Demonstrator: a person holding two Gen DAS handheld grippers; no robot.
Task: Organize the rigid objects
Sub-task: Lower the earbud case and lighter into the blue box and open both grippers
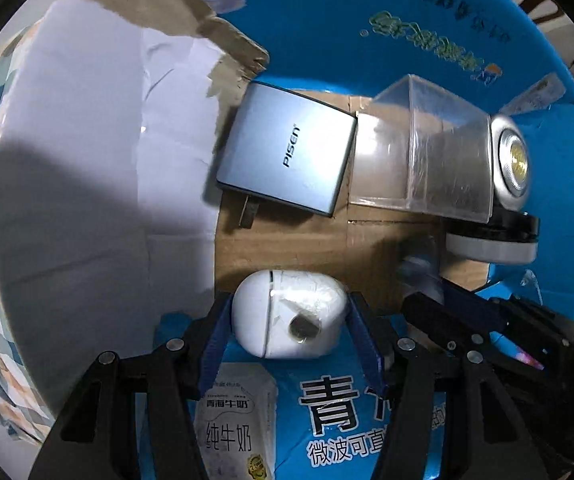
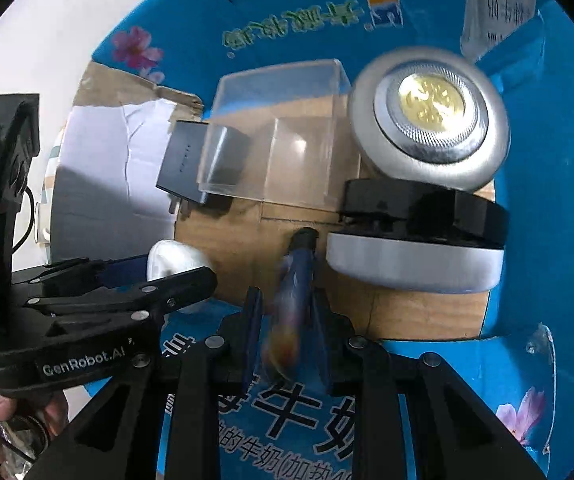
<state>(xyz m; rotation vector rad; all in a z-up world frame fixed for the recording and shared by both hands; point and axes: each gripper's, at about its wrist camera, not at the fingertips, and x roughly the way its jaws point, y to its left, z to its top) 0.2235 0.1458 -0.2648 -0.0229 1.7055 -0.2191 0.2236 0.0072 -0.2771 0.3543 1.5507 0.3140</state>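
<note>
Seen from the left wrist: left gripper (image 1: 289,322) clamped on a white earbud case (image 1: 287,314) low inside a blue milk carton box (image 1: 367,20), near a grey PISEN charger (image 1: 287,148), clear plastic box (image 1: 427,156) and round silver lamp (image 1: 511,156). From the right wrist: right gripper (image 2: 287,320) closed on a blurred blue pen-like tube (image 2: 293,296), tip down on the cardboard floor (image 2: 223,248) beside a black-and-white round device (image 2: 419,240).

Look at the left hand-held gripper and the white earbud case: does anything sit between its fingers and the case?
Nothing visible does. The white earbud case already lies between the blue fingers of the left hand-held gripper, over the box's cardboard floor, with no other object in the gap.
</note>
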